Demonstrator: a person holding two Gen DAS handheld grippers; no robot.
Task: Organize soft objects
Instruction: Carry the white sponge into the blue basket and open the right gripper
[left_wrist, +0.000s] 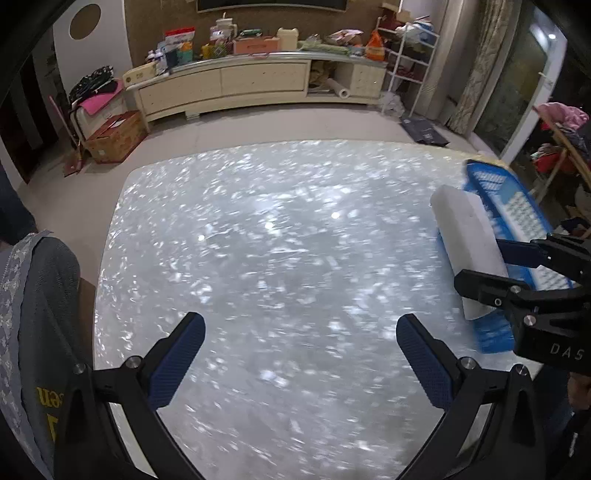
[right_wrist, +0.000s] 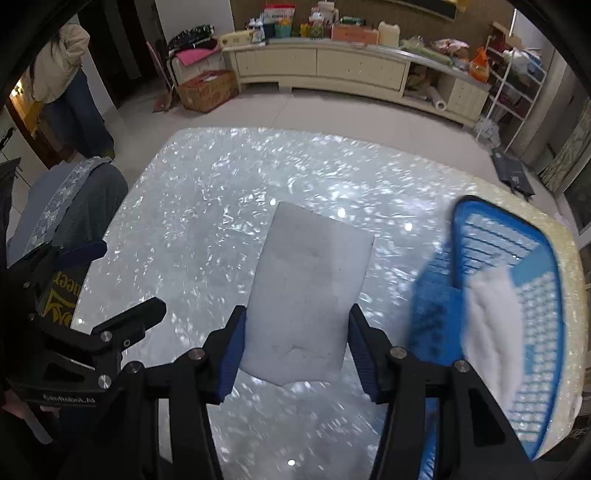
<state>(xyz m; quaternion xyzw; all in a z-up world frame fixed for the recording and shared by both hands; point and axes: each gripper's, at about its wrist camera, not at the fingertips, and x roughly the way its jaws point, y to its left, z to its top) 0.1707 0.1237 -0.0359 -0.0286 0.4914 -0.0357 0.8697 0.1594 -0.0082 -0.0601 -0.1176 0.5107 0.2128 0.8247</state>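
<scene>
Right tool (right_wrist: 295, 350) grips a white sponge (right_wrist: 310, 295) beside the blue basket (right_wrist: 532, 332).

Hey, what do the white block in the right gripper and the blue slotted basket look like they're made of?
The white rectangular block, pinched by the right gripper, looks like soft foam or sponge: matte, slightly fuzzy surface with shallow dents. The blue slotted basket looks like moulded plastic: smooth, evenly coloured, with a regular grid of slots. Motion blur leaves both somewhat uncertain.

The table (right_wrist: 207, 192) top is glossy, pearly and speckled. The white foam pad (right_wrist: 306, 295) looks matt and soft; the blue basket (right_wrist: 524, 258) is slotted plastic.
</scene>
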